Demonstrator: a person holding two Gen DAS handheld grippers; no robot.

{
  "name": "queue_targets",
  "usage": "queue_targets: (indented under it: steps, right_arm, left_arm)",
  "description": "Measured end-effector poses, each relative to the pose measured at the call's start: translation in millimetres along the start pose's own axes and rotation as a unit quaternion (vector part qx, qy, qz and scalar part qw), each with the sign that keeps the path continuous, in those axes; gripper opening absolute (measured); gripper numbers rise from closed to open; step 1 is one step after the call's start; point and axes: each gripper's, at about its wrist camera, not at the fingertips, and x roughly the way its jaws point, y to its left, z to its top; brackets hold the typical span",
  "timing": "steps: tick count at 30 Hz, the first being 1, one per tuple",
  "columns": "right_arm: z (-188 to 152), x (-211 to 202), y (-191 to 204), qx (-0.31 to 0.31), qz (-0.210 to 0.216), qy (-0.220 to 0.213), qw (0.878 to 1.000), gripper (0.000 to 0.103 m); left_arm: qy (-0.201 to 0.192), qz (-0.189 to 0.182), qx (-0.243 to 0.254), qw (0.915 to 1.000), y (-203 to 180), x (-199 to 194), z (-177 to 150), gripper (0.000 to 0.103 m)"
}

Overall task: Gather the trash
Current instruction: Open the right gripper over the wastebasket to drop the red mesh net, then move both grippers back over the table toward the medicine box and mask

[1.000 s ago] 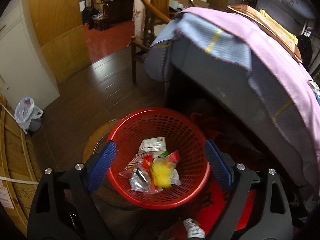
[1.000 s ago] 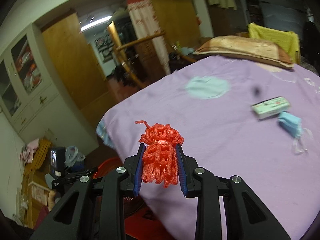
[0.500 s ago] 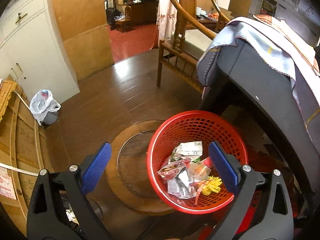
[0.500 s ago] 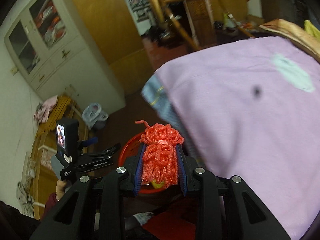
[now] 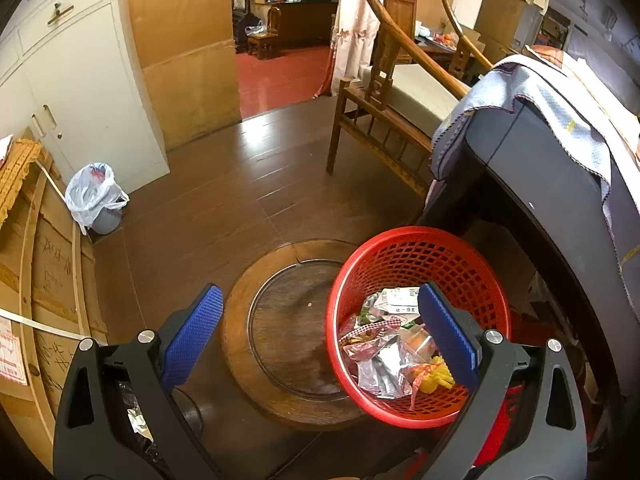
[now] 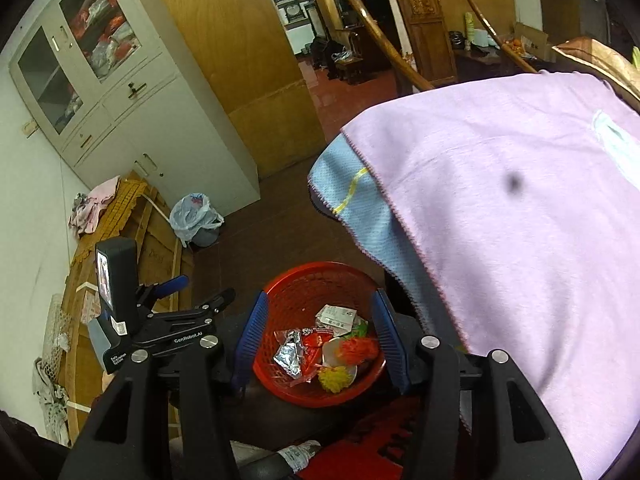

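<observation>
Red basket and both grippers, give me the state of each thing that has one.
Red basket: upright, partly filled with trash.
Red foam net: released, blurred, on the trash in the basket.
Right gripper: fingers just opened, nothing between them.
Left gripper: open wide, empty.
White bag bin: bag-lined, upright.

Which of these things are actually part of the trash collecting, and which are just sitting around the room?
Part of the job:
red basket
red foam net, dropped in
wrappers
right tongs, just opened

Just lying about:
wooden chair
purple cloth
white bag
cabinet
</observation>
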Motion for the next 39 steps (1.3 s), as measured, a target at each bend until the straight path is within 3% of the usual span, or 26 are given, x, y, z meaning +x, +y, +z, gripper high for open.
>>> queue_targets:
  steps: [12, 19, 28, 34, 39]
  right_arm:
    - [-18.7, -82.1, -28.5, 0.024, -0.014, -0.081, 0.996, 0.054]
    - [-52.5, -162.1, -53.9, 0.041, -0.035, -0.159, 0.986, 0.062]
    - [-126.5, -277.7, -126.0, 0.105, -0.109, -0.261, 0.954, 0.073]
    - [-170.9, -317.8, -191.2, 0.162, -0.166, -0.275, 0.933, 0.075]
    - [-189.3, -321.9, -240.4, 0.197, -0.203, -0.259, 0.924, 0.075]
  left_arm:
    - [-0.056, -0.01, 0.06, 0.9966, -58.2, -59.0, 6.9, 0.094]
    - [-0.112, -0.023, 0.116, 0.9867, -111.9, -118.0, 5.0, 0.096]
    - [-0.137, -0.077, 0.2, 0.967, -211.5, -167.4, -9.0, 0.096]
    - [-0.135, -0.112, 0.26, 0.9495, -292.9, -163.2, -14.7, 0.096]
    - [-0.13, -0.133, 0.315, 0.9307, -365.2, -148.1, -14.6, 0.096]
